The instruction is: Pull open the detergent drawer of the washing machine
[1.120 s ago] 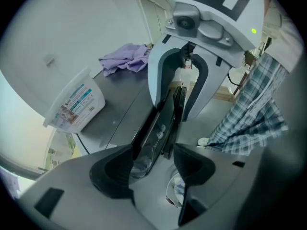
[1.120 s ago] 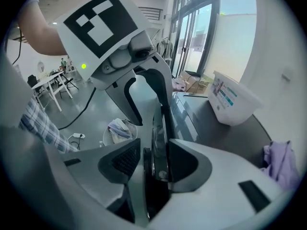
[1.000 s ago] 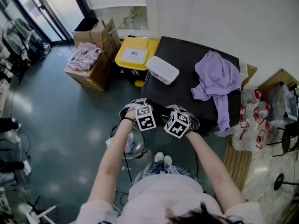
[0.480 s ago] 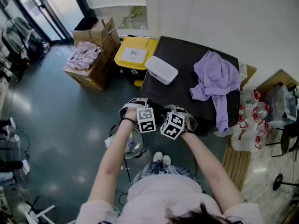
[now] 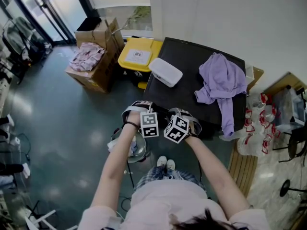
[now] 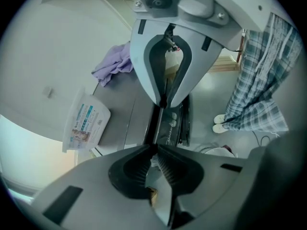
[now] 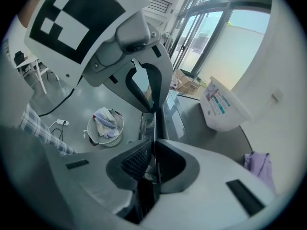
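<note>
L hand-held gripper (image 6: 156, 146), R hand-held gripper (image 7: 153, 141): jaws closing, nearly together, empty (over washer (image 5: 192, 75) front edge).

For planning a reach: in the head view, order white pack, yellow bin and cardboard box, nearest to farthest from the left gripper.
The left gripper, jaws closing empty:
1. white pack, on the machine
2. yellow bin, behind it
3. cardboard box, far left

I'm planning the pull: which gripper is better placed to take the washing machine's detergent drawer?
Probably left. The left gripper sits by the left end of the front panel, where the drawer likely is; the right gripper is further along. Both grippers' jaws are closing, with nothing clearly between them.
</note>
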`<state>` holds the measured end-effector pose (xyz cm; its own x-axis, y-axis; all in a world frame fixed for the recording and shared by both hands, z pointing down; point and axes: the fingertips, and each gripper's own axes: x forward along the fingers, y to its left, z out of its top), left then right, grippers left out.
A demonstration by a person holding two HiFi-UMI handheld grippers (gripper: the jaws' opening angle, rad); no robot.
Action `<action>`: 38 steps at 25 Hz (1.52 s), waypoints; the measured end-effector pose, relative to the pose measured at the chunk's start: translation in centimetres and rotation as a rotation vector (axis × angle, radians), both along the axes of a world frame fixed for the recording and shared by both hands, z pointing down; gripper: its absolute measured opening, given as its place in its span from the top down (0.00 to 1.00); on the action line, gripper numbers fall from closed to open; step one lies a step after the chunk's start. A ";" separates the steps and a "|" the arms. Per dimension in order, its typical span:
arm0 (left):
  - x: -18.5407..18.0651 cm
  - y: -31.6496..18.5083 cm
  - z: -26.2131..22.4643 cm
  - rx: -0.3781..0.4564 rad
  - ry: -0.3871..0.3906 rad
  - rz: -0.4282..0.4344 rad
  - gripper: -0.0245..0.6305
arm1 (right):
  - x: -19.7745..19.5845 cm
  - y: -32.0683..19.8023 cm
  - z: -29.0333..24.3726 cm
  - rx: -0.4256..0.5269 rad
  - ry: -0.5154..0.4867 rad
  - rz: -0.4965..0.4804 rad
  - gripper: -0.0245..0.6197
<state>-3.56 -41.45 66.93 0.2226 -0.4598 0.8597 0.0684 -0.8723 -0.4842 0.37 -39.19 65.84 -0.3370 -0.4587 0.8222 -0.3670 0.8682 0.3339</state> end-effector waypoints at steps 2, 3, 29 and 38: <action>-0.1 0.3 0.1 -0.003 -0.003 -0.003 0.87 | -0.1 0.3 0.2 -0.012 -0.005 0.000 0.88; -0.2 0.4 0.1 -0.008 -0.002 -0.002 0.87 | -0.1 0.5 0.3 -0.022 -0.011 0.000 0.88; -2.4 9.2 0.1 -0.061 -0.008 -0.051 0.87 | -2.3 9.5 0.2 -0.110 -0.096 -0.105 0.89; -3.1 12.2 -0.1 -0.052 -0.004 -0.092 0.87 | -3.0 12.4 0.2 -0.126 -0.113 -0.117 0.89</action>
<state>-6.63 -29.22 66.81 0.1780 -0.4326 0.8838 -0.0117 -0.8991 -0.4377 -2.60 -26.76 65.99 -0.4749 -0.3066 0.8249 -0.2900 0.9395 0.1823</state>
